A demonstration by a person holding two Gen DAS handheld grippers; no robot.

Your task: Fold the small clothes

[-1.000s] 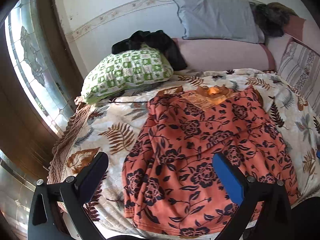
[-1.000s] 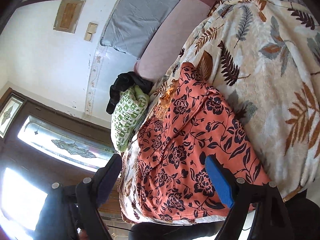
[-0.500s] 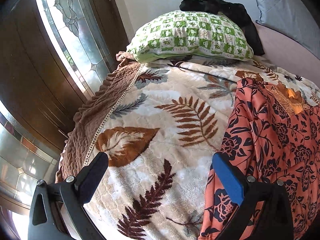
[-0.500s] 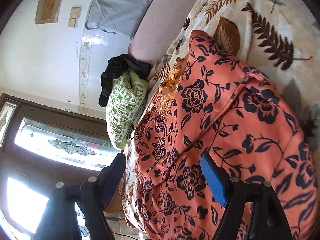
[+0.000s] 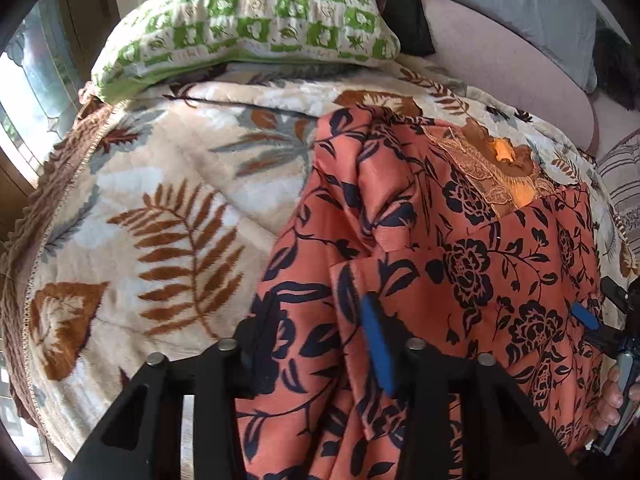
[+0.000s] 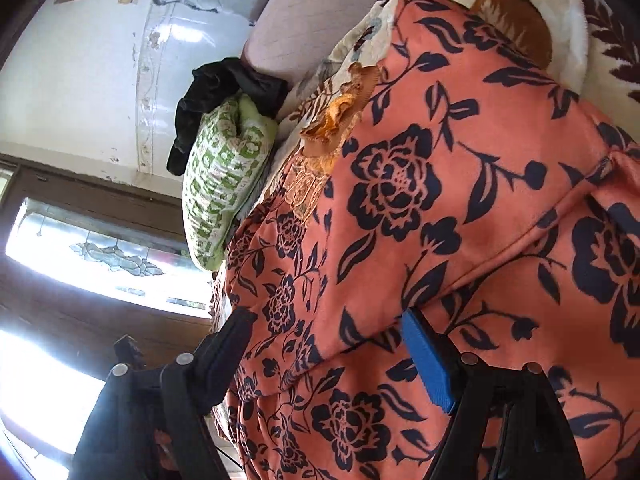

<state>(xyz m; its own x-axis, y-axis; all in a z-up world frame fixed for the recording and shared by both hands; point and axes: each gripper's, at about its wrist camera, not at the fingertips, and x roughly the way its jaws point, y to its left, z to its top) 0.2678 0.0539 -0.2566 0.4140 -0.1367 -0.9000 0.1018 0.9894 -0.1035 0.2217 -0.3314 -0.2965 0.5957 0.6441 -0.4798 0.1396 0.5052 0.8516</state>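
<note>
Floral orange garment [image 5: 472,280], printed with dark navy roses and leaves, is spread over the near part of a cream blanket [image 5: 168,208] patterned with brown fern fronds; a lace-trimmed orange neckline [image 5: 500,168] is seen at its far end. The garment's near-left edge is bunched into a raised fold, and that fold is caught between the fingers of the left gripper [image 5: 316,340], whose jaws have just been closing; the blue pad [image 5: 378,344] is pressed against one side of the fold and the black finger [image 5: 256,344] lies against the other, so the cloth is taken as clenched there.

The right gripper [image 6: 332,356] is held over the garment's near-right edge with its jaws spread wide. Cloth lies between the black finger [image 6: 228,352] and the blue pad [image 6: 428,364], but no pinch is seen, so it is read as released. In the left wrist view this same gripper [image 5: 596,320] is seen at the right margin, with a person's fingers [image 5: 612,396] wrapped on its handle.

A green-and-white checked pillow [image 5: 248,28] is set at the far-left end of the blanket, with a black garment [image 6: 216,96] piled behind it. A pink bolster [image 5: 508,60] and a grey pillow [image 5: 528,4] are placed beyond, against the wall.
</note>
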